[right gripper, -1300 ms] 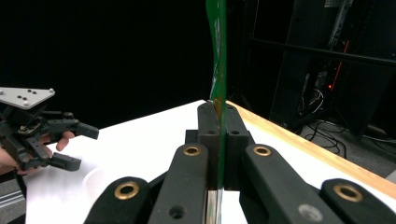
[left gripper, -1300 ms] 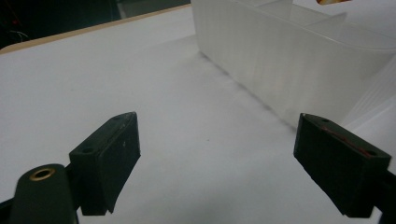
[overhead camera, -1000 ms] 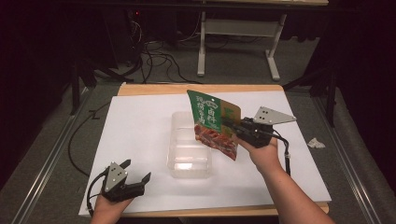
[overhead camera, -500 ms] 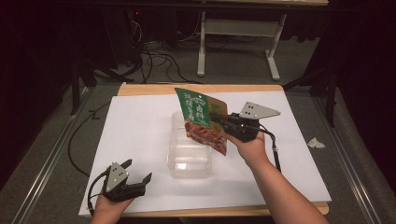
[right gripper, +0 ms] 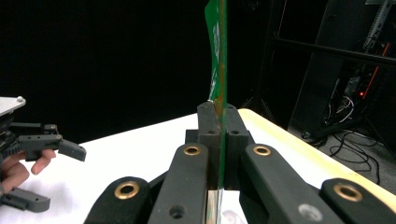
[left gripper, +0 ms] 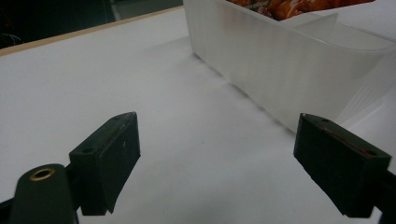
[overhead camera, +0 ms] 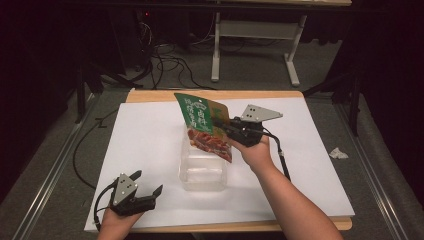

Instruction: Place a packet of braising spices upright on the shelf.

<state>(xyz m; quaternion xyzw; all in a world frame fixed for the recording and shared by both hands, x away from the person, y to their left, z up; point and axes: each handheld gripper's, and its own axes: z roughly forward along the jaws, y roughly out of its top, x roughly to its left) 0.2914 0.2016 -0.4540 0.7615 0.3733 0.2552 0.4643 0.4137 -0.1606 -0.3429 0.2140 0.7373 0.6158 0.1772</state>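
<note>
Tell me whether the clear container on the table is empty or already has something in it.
Empty, as far as shown. The clear container shows bare walls and floor; the snack packet hangs above it, clamped in the right gripper.

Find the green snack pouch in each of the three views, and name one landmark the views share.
High view: the green snack pouch is at centre, tilted over the clear plastic container, clamped by the right gripper.
Left gripper view: its orange printed part peeks over the container's rim at the top edge.
Right gripper view: edge-on, rising from the shut jaws.
Shared landmark: the white table sheet.
</note>
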